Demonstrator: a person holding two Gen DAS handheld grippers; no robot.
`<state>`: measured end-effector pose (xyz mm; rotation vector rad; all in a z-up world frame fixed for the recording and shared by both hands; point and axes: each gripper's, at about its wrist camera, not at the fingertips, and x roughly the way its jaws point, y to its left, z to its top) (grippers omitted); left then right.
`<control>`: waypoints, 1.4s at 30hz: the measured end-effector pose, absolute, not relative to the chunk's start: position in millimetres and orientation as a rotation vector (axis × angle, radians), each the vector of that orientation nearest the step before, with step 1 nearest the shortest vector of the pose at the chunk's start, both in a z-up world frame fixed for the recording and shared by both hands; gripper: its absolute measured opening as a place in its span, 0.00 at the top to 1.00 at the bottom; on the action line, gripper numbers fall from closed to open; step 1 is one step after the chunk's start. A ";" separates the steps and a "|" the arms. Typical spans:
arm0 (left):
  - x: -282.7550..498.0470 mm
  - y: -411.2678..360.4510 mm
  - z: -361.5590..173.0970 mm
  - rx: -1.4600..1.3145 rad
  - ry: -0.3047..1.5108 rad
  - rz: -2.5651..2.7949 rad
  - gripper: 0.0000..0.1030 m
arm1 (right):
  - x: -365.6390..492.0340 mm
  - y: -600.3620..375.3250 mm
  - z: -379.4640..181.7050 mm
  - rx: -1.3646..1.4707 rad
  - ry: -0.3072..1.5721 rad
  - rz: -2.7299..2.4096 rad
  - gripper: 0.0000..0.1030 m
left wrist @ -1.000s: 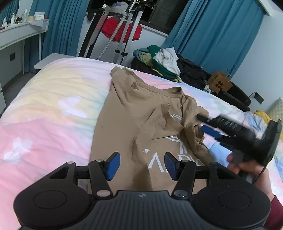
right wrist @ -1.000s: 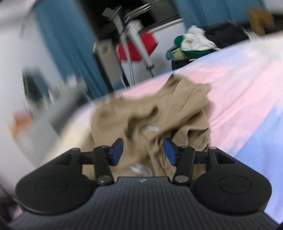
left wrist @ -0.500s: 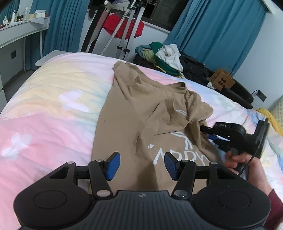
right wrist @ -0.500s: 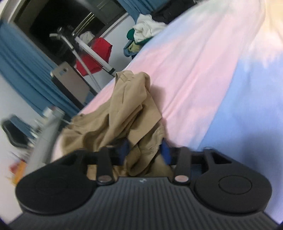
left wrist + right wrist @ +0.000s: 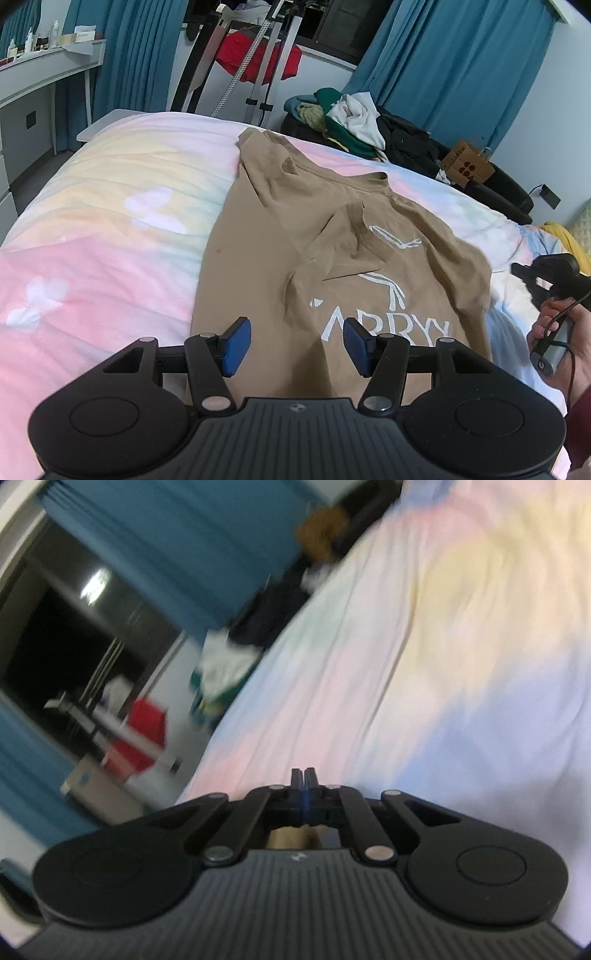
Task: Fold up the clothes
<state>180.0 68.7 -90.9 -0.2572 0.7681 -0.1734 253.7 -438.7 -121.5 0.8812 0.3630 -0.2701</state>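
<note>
Across the pastel bedspread (image 5: 110,229) a tan T-shirt (image 5: 295,258) is being laid out print side up, its hem nearest the left gripper (image 5: 297,345) and its collar pointing toward the heap of clothes (image 5: 347,118) beyond the bed. The left gripper is being held just over the hem with its blue pads (image 5: 236,345) standing apart and nothing between them. The right gripper (image 5: 304,779) is being carried by a hand (image 5: 557,339) at the shirt's right edge; its jaws are pressed fully together, and in its own blurred view only bare bedspread is being shown ahead. A sliver of tan is being glimpsed beneath its linkage, but whether cloth is being pinched cannot be told; in the left view its tip seems clear of the shirt.

The step in hand is being read as spreading and flattening before the first fold: the right side is lying open, while a creased flap is being left standing near the middle of the chest, and the far sleeve by the collar is bunched. Next, that flap is probably needing to be smoothed down, and a firm pinch on the hem or a side edge is being called for, with both pads closing on the cloth alone and not on the bedspread below.
</note>
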 end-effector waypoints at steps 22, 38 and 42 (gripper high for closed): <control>183.0 66.9 -95.6 -0.267 0.784 -0.191 0.44 | 271.2 -422.5 -200.1 1.468 0.458 -0.125 0.33; 185.6 76.8 -84.1 -0.285 0.741 -0.186 0.44 | 322.6 -372.4 -108.4 0.484 0.367 -0.362 0.87; 181.9 83.6 -72.9 -0.266 0.701 -0.163 0.44 | 319.0 -279.8 -76.4 -0.029 0.255 -0.359 0.87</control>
